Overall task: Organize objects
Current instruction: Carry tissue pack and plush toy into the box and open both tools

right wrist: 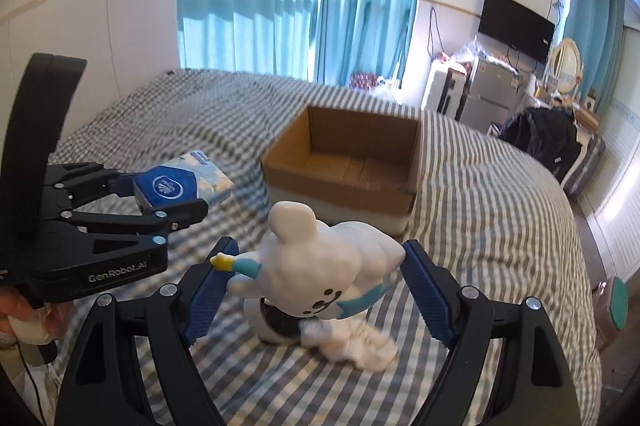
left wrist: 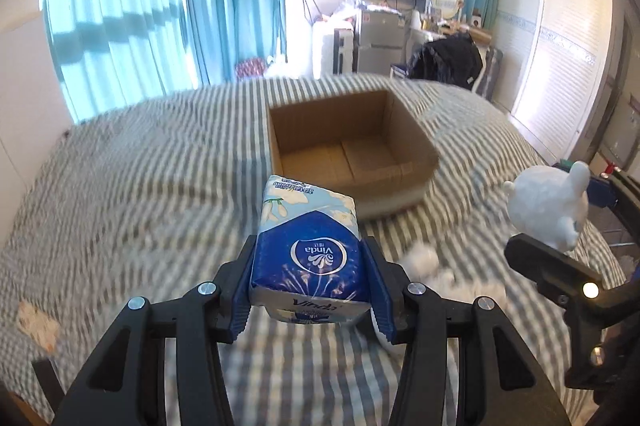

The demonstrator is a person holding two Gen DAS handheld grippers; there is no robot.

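My left gripper [left wrist: 310,250] is shut on a blue Vinda tissue pack [left wrist: 308,222], held in the air above the striped bed. The right wrist view shows the same gripper [right wrist: 168,198] at the left, with the tissue pack [right wrist: 180,182] in its jaws. My right gripper [right wrist: 320,250] is shut on a white bear figurine [right wrist: 320,266]; both blue pads press its sides and it is tilted over, above the bed. In the left wrist view the figurine [left wrist: 548,202] appears at the far right. An open cardboard box [left wrist: 424,154] [right wrist: 336,182] sits empty ahead of both grippers.
The bed [left wrist: 140,166] has a grey-and-white striped cover. A white round object [right wrist: 276,330] and a fluffy white clump [right wrist: 360,346] lie on it under the figurine. A hand [right wrist: 24,314] holds the left gripper's handle. Blue curtains, a fridge and a wardrobe stand beyond the bed.
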